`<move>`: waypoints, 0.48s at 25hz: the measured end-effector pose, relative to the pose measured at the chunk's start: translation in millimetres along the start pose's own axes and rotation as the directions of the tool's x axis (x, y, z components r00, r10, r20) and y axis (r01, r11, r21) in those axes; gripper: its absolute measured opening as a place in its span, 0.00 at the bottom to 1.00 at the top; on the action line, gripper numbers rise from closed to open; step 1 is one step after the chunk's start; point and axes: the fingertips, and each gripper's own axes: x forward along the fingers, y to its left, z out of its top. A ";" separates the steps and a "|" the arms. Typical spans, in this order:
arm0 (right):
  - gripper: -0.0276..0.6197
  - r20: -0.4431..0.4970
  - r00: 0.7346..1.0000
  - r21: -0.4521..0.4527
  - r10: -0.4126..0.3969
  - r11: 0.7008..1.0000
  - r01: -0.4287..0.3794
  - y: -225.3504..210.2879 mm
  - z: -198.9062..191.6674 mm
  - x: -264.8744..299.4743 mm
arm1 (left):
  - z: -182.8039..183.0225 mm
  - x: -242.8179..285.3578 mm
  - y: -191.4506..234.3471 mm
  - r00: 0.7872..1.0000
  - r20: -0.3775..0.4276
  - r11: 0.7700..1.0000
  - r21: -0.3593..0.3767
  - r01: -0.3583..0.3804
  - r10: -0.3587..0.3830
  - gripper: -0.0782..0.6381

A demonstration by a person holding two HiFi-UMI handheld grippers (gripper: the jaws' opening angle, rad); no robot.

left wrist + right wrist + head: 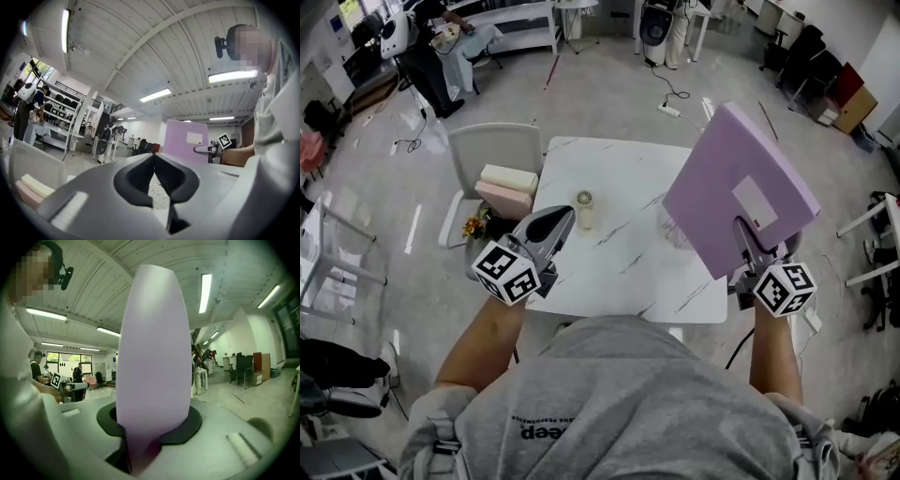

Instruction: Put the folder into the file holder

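Halfway approx: I'm gripping the folder (741, 178) upright in the right gripper (743, 236) jaws above the worktop (619, 267), left gripper (557, 221) jaws shut & empty, w/ drop-in not yet done.

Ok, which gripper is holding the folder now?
The right gripper, clamped on the lower edge of the purple folder; the left gripper is shut with nothing in it.

The folder (727, 178) looks matt, smooth lilac plastic; the table (619, 258) is glossy, marble-veined.
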 end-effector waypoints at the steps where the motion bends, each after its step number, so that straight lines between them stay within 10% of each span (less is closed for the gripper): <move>1: 0.25 0.002 1.000 -0.001 -0.016 1.000 0.016 4.8 0.1 1.5 | 1.3 0.9 6.0 1.000 -0.003 1.000 0.005 0.018 -0.018 0.19; 12: 0.25 0.026 0.989 0.014 -0.143 0.990 0.143 28.8 11.0 8.1 | 12.6 9.1 48.4 0.992 -0.030 0.992 0.024 0.124 -0.123 0.19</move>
